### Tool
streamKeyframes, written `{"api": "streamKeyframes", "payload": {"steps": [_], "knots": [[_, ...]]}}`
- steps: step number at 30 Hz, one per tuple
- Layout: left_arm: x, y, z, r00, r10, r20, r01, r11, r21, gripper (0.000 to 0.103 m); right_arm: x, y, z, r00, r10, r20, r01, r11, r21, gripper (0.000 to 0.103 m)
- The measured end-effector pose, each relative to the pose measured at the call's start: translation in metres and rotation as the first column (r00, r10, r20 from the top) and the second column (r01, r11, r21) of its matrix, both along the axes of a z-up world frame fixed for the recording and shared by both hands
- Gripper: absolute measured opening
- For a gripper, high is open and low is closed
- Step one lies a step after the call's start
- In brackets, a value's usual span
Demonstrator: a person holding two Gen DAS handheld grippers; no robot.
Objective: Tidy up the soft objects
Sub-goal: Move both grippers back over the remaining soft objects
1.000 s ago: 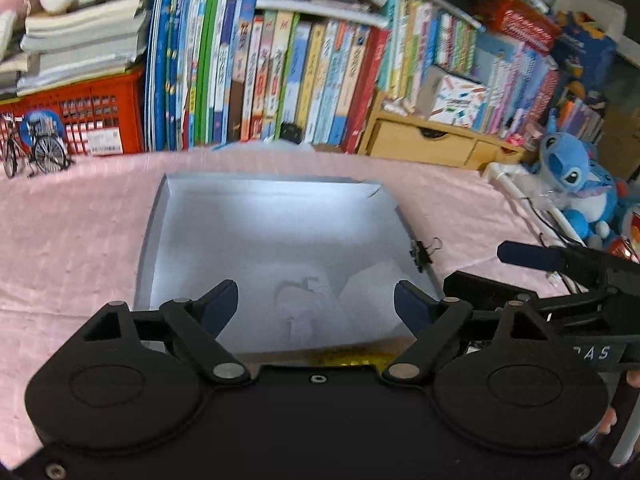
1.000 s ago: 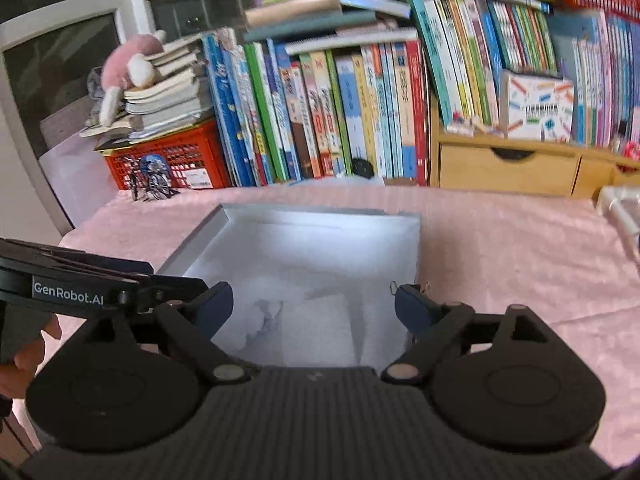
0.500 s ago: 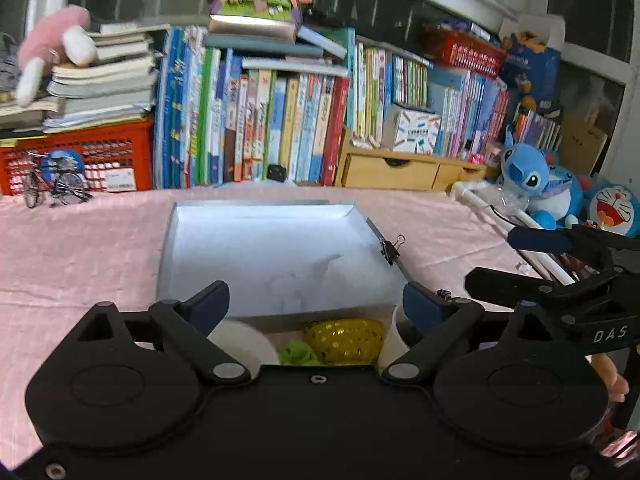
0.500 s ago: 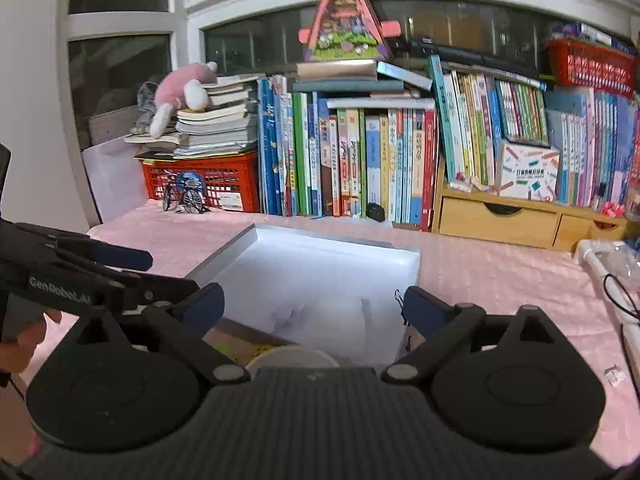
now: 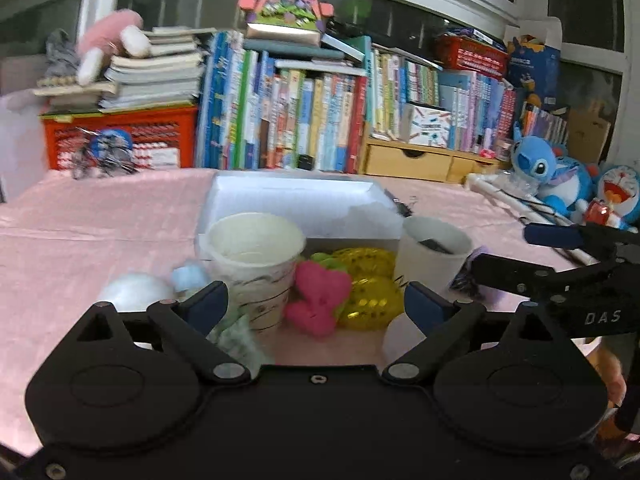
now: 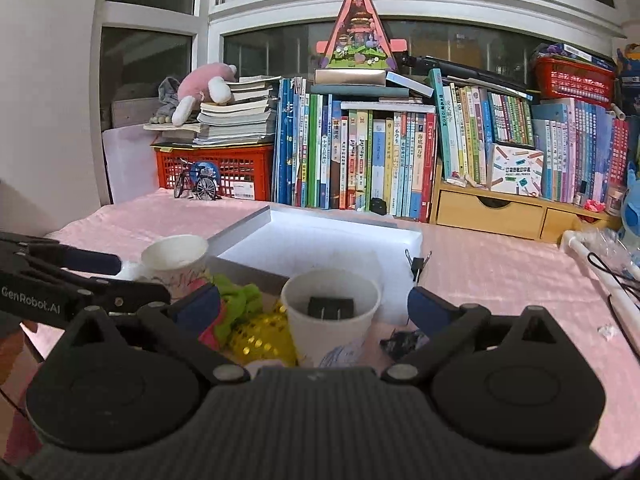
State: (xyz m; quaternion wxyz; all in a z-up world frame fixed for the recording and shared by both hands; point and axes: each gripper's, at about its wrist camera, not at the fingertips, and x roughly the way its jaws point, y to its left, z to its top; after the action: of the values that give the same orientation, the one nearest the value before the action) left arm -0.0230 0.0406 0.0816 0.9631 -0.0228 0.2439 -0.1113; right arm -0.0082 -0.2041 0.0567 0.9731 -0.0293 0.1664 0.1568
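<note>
Soft objects lie on the pink cloth in front of a shallow white tray [image 5: 296, 196]: a pink plush piece [image 5: 320, 292], a yellow sequined piece [image 5: 370, 288], a green fuzzy piece [image 6: 240, 300], a light blue pompom [image 5: 188, 274] and a white ball [image 5: 134, 292]. Two paper cups stand among them: an empty one [image 5: 252, 256] and one [image 6: 330, 316] with a black plug inside. My left gripper [image 5: 316, 306] is open and empty above the pile. My right gripper [image 6: 314, 306] is open and empty over the cup with the plug.
A row of books [image 6: 380, 160], a red basket [image 6: 224, 170] and wooden drawers [image 6: 492, 212] line the back edge. Blue plush toys [image 5: 548, 176] and a white tube [image 6: 600, 264] lie at the right. A binder clip [image 6: 418, 264] sits by the tray. A dark crumpled item [image 6: 402, 342] lies beside the right cup.
Both grippers have pulled back and tilted up from over the tray. The cups and soft objects in front of the tray have come into view. Both stay open.
</note>
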Motion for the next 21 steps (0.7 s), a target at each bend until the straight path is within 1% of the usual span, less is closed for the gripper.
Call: {"api": "streamKeyframes", "payload": {"steps": [1,3,6,12,18,21], "knots": [[-0.005,0.001,-0.003,1.000,0.018,0.015,-0.018,1.000,0.013,0.099,-0.004,0.001,-0.004,1.000,-0.002,0.009,0.002,1.000,-0.001,0.103],[-0.014,0.002,-0.010,0.998,0.057,0.042,-0.059,0.997,0.043,0.099,-0.011,0.004,-0.011,1.000,-0.008,0.028,0.008,1.000,-0.007,0.103],[-0.018,0.002,-0.020,0.994,0.091,0.059,-0.096,0.992,0.078,0.099,-0.016,0.009,-0.022,0.999,-0.024,0.040,0.025,1.000,-0.013,0.103],[-0.006,0.008,-0.039,0.990,0.136,0.034,-0.138,0.986,0.095,0.099,-0.014,0.012,-0.046,0.999,-0.037,-0.015,0.037,0.999,0.007,0.103],[0.011,0.013,-0.054,0.987,0.162,0.006,-0.162,0.981,0.104,0.099,-0.013,0.019,-0.060,0.999,-0.021,-0.035,0.021,1.000,-0.017,0.103],[0.018,0.015,-0.060,0.985,0.172,-0.011,-0.171,0.981,0.097,0.099,-0.011,0.022,-0.065,0.999,-0.021,-0.042,0.021,1.000,-0.016,0.103]]}}
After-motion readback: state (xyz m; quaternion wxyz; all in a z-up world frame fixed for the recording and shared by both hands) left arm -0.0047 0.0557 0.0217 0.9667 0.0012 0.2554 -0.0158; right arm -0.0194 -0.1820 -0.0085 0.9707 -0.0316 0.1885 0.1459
